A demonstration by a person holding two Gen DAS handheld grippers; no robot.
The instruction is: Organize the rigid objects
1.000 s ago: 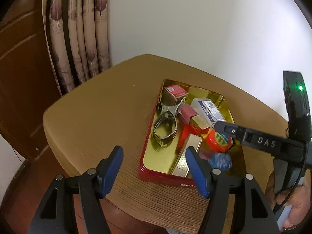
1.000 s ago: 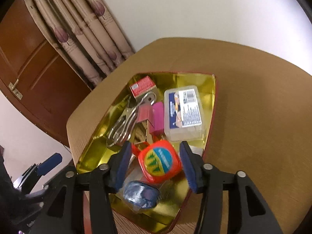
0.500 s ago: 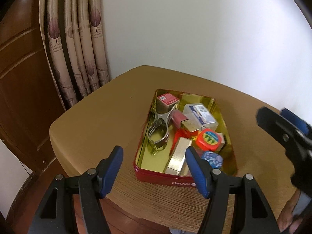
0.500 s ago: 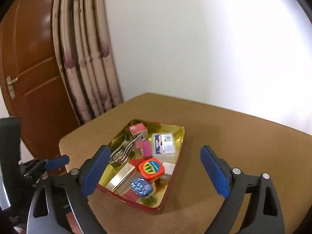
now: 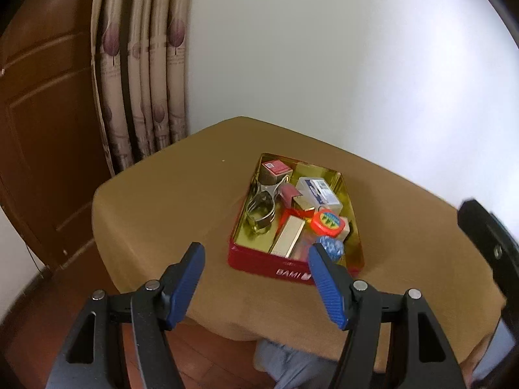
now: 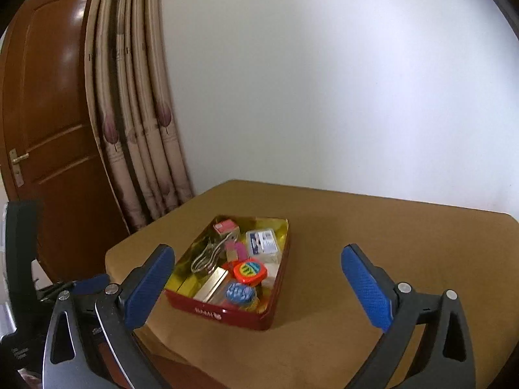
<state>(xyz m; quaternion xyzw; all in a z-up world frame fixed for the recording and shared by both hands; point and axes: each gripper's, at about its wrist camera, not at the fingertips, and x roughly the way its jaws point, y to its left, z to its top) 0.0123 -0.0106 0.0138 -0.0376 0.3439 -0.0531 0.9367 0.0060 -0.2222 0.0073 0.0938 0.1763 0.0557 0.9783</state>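
Note:
A red tin with a gold inside sits on the brown table. It holds several small things: an orange tape measure, a clear plastic box, a metal punch tool, a gold bar-shaped box, a blue wrapped ball and a small red box. My left gripper is open and empty, held back from the tin's near edge. My right gripper is wide open and empty, above the table in front of the tin.
The brown table stands in a corner by a white wall. A patterned curtain and a wooden door are to the left. The right gripper's body shows at the left view's right edge.
Both grippers have pulled up and back from the tin. The right gripper, a second ago closed to about the tape measure's width around it, has opened wide; the tape measure stays in the tin.

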